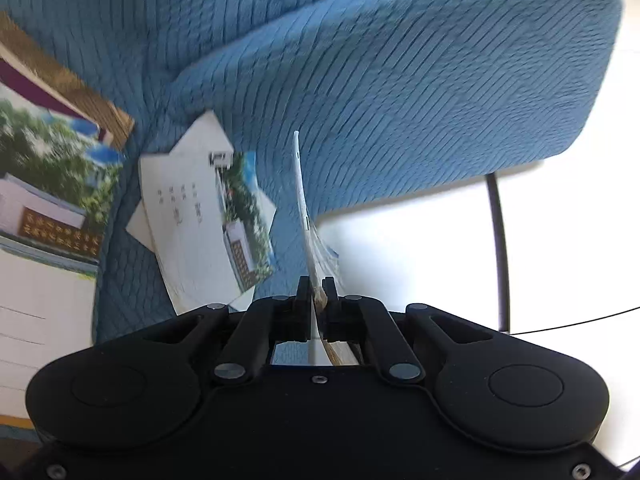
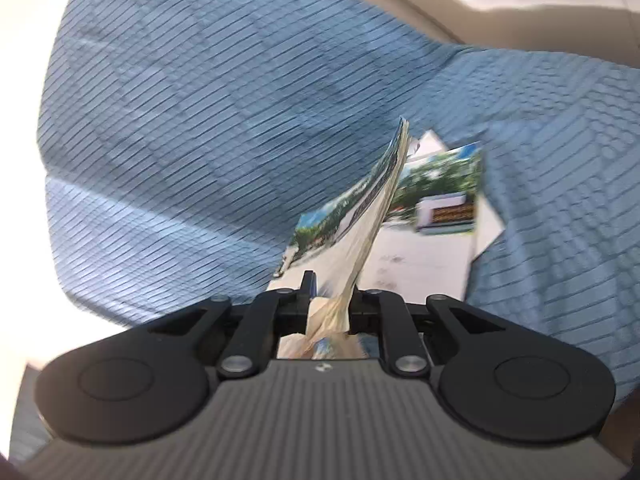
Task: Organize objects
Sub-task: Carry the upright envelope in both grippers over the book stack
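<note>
Gripping thin booklets edge-on, we note both risks: left gripper [image 1: 316, 300] pinches a white booklet [image 1: 301, 188], right gripper [image 2: 332, 304] a photo-covered booklet [image 2: 372, 200] (sagging); pages may slip onto the blue sofa [image 1: 400, 80].

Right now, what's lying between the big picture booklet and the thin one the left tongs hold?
In the left wrist view, a loose pile of booklets lies on the blue sofa.
</note>
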The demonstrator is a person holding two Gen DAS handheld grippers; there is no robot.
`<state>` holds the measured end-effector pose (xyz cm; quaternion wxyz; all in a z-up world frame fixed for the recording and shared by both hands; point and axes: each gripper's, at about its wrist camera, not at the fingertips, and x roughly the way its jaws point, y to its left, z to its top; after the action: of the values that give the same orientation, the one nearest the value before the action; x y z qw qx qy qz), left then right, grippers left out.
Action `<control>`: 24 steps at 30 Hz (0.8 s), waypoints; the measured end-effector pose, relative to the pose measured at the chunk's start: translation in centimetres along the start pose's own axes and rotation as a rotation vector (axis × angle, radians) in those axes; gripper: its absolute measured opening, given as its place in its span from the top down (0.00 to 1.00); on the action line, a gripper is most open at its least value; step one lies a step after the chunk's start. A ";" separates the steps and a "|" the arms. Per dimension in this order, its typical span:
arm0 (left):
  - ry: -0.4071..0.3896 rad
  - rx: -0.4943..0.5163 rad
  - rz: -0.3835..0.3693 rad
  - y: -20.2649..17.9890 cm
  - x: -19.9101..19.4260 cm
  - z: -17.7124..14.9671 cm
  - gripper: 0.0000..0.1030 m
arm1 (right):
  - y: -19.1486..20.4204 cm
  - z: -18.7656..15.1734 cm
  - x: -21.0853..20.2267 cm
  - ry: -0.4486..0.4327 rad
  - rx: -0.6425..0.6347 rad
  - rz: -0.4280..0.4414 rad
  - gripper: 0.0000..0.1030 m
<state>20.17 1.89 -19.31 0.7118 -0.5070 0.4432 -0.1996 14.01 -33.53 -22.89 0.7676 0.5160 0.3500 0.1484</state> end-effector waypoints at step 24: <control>-0.307 0.053 -0.113 0.7 -17.7 -3.7 0.93 | 13.5 -3.9 2.2 0.252 -0.271 0.152 0.85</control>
<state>7.62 13.12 -12.69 0.7720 -0.5367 0.2945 -0.1709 14.66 -23.81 -12.48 0.7669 0.4102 0.3801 0.3149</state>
